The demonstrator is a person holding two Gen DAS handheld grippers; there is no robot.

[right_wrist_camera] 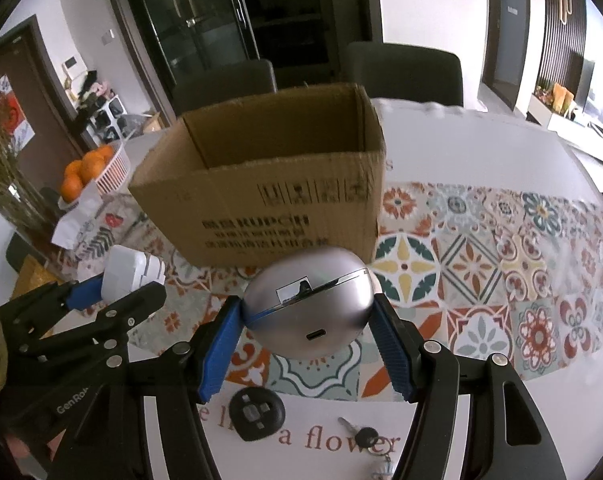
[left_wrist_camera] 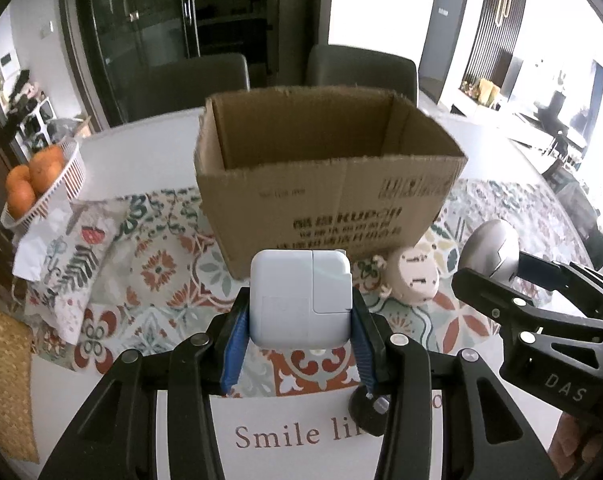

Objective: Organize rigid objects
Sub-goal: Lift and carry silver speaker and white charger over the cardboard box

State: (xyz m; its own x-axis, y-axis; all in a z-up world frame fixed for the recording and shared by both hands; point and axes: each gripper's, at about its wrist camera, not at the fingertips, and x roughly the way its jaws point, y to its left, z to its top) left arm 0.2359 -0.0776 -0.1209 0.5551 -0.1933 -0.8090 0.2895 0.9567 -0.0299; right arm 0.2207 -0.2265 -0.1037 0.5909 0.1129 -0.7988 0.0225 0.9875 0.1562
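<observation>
Cardboard box (left_wrist_camera: 325, 184) stands open beyond both grippers: left gripper (left_wrist_camera: 300, 320) clamps a white charger (left_wrist_camera: 300, 300), right gripper (right_wrist_camera: 307, 320) clamps a silver egg-shaped case (right_wrist_camera: 309, 304).

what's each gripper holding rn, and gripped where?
Left gripper: white power adapter, fingers on its two opposite side faces. Right gripper: silver egg-shaped case, fingers on its opposite ends.
</observation>
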